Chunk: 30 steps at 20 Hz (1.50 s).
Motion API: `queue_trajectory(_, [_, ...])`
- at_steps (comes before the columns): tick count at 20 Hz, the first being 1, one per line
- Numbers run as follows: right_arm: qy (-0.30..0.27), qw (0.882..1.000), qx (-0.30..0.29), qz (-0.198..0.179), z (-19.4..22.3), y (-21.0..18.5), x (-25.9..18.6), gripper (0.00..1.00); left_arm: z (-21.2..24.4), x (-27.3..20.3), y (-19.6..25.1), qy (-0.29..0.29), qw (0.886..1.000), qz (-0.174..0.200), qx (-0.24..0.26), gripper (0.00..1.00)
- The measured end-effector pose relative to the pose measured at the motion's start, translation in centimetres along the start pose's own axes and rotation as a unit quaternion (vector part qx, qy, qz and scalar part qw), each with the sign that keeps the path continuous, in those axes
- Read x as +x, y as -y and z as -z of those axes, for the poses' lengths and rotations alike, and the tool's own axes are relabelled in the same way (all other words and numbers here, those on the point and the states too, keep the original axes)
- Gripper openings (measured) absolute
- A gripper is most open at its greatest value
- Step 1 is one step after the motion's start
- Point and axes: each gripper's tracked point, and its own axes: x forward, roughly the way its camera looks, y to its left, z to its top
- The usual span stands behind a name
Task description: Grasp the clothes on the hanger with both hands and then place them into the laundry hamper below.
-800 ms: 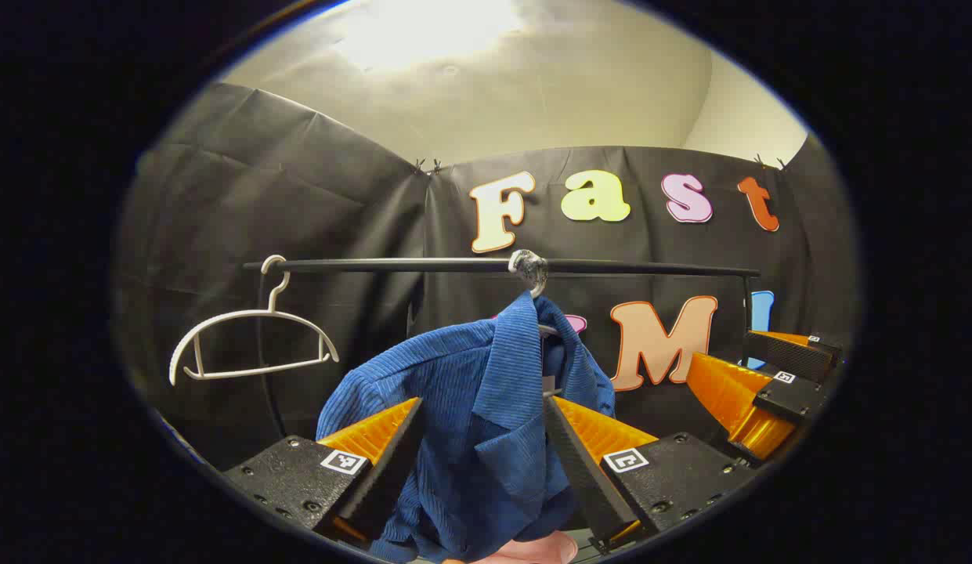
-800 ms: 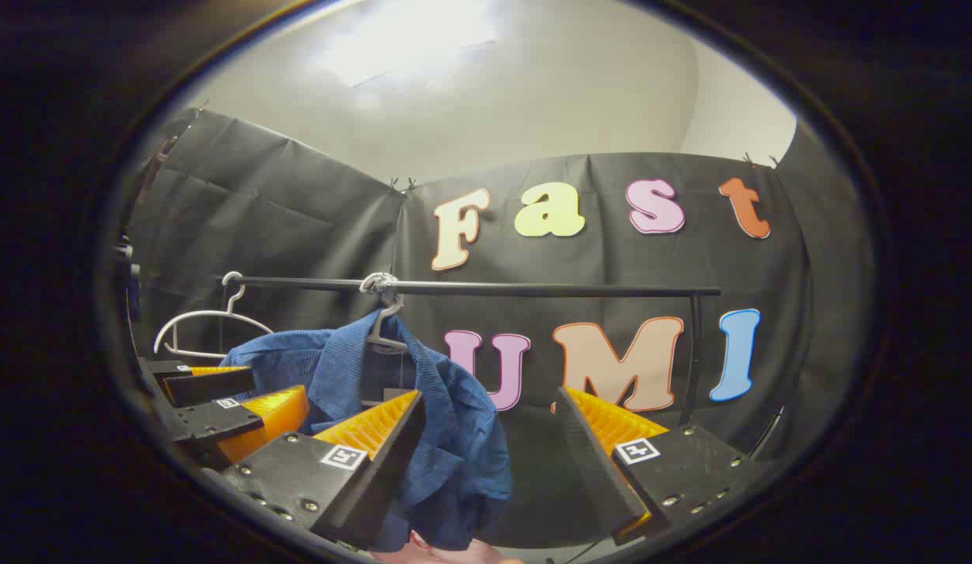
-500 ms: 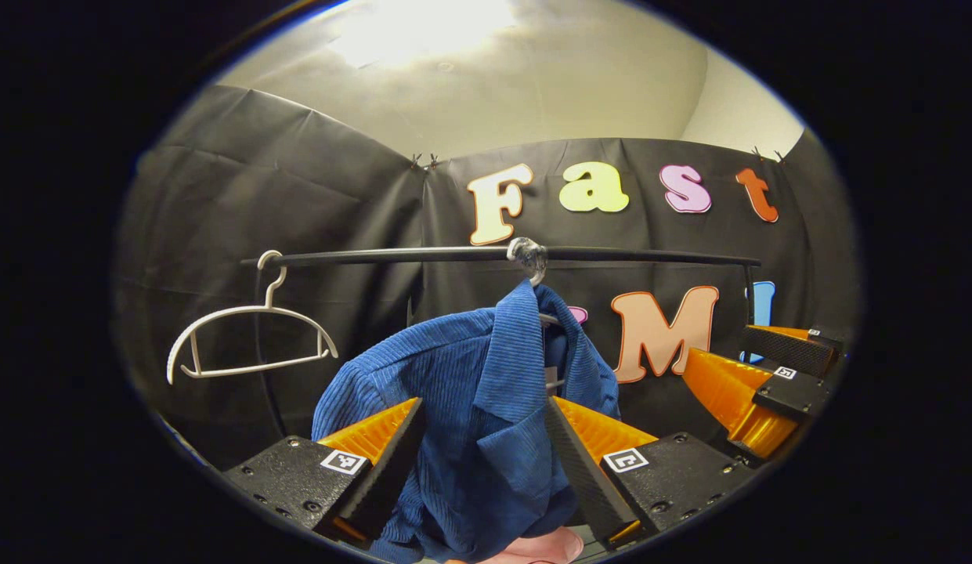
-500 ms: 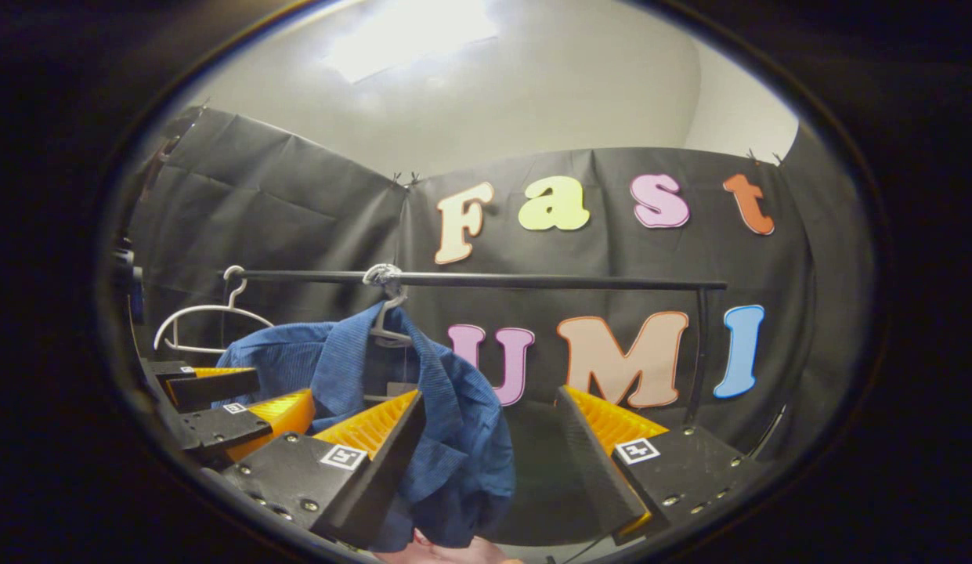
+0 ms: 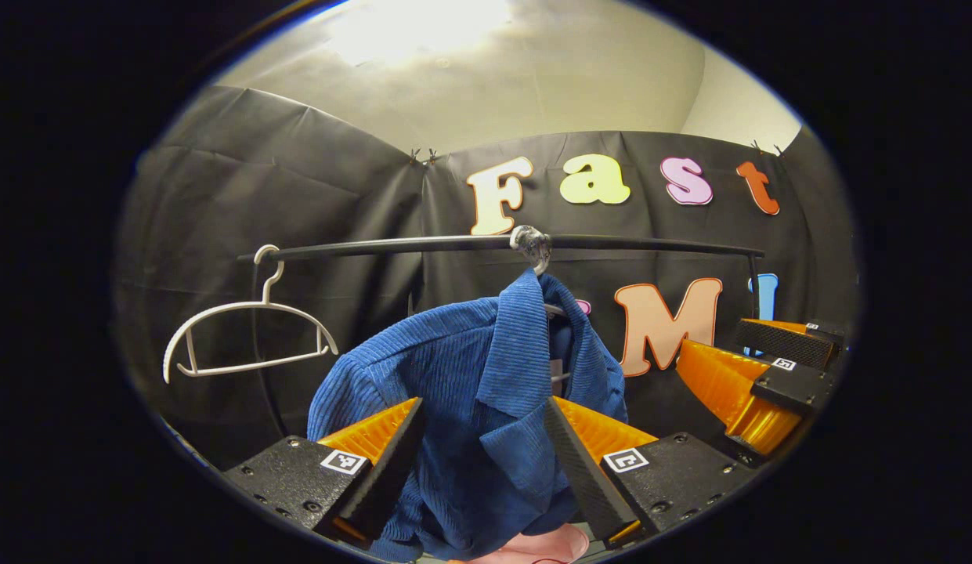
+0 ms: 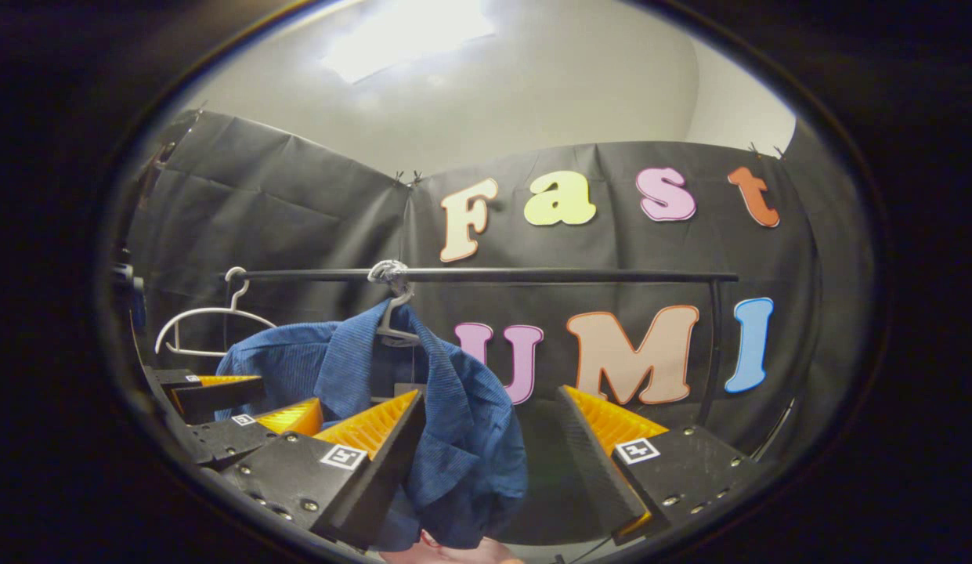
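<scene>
1. Overhead, black rail [image 5: 423, 245] spanning the booth, also seen in the right gripper view [image 6: 532, 275].
2. Blue ribbed shirt [image 5: 470, 392] hanging from a hanger whose hook [image 5: 532, 251] sits near the rail's middle; collar up at the hook, body draped down and to the left.
3. Left tongs [image 5: 482, 446] spread wide, one finger on each side of the shirt's lower front, cloth filling the gap; whether either finger presses the fabric, cannot tell.
4. Right tongs [image 6: 489, 446] equally wide apart; shirt [image 6: 454, 423] draped against the inner face of the left-hand finger, right-hand finger well apart from the cloth.
5. Right tongs also visible in the left gripper view at the right edge [image 5: 756, 368], beside the shirt; left tongs in the right gripper view at the lower left [image 6: 235, 407], partly behind the shirt.
6. Empty white hanger [image 5: 247, 333] hooked at the rail's left end, apart from the shirt; same hanger [image 6: 207, 321] in the right gripper view.
7. Something pink [image 5: 540, 544] just under the shirt's hem at the bottom; too cut off to identify.
</scene>
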Motion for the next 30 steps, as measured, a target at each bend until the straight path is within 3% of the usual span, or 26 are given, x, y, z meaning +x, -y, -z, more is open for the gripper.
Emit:
queue_trajectory(11, [-0.007, 0.999, -0.028, 0.028, 0.6, 2.8, 0.2, 0.99, 4.2, 2.7, 3.2, -0.041, 0.999, 0.023, -0.001, 0.94])
queue_trajectory(19, [-0.021, 0.999, -0.037, 0.033, 1.6, 4.3, 1.6, 0.99, 8.7, 5.7, 2.2, -0.067, 0.996, -0.04, 0.034, 0.93])
queue_trajectory(20, [-0.022, 0.999, -0.037, 0.032, 1.7, 4.3, 1.8, 0.95, 9.0, 5.9, 2.2, -0.067, 0.996, -0.044, 0.037, 0.95])
queue_trajectory(21, [-0.025, 0.999, -0.038, 0.029, 2.0, 4.3, 2.0, 0.99, 9.1, 6.3, 2.3, -0.066, 0.996, -0.044, 0.037, 0.94])
queue_trajectory(23, [-0.031, 0.998, -0.041, 0.022, 2.7, 3.9, 2.6, 0.95, 9.2, 6.8, 2.1, -0.064, 0.997, -0.038, 0.035, 0.94])
queue_trajectory(25, [-0.036, 0.998, -0.044, 0.009, 3.4, 3.2, 3.1, 0.99, 9.5, 7.5, 1.4, -0.071, 0.996, -0.047, 0.031, 0.8])
queue_trajectory(28, [-0.043, 0.998, -0.043, -0.011, 4.6, 1.9, 4.1, 1.0, 9.8, 7.8, 0.6, -0.075, 0.996, -0.049, 0.028, 0.48])
queue_trajectory(29, [-0.048, 0.998, -0.04, -0.018, 5.0, 1.4, 4.4, 0.96, 9.7, 7.8, 0.3, -0.073, 0.996, -0.05, 0.028, 0.38])
queue_trajectory(30, [-0.052, 0.998, -0.038, -0.025, 5.5, 1.0, 4.7, 1.0, 9.6, 7.7, 0.0, -0.071, 0.996, -0.05, 0.028, 0.27])
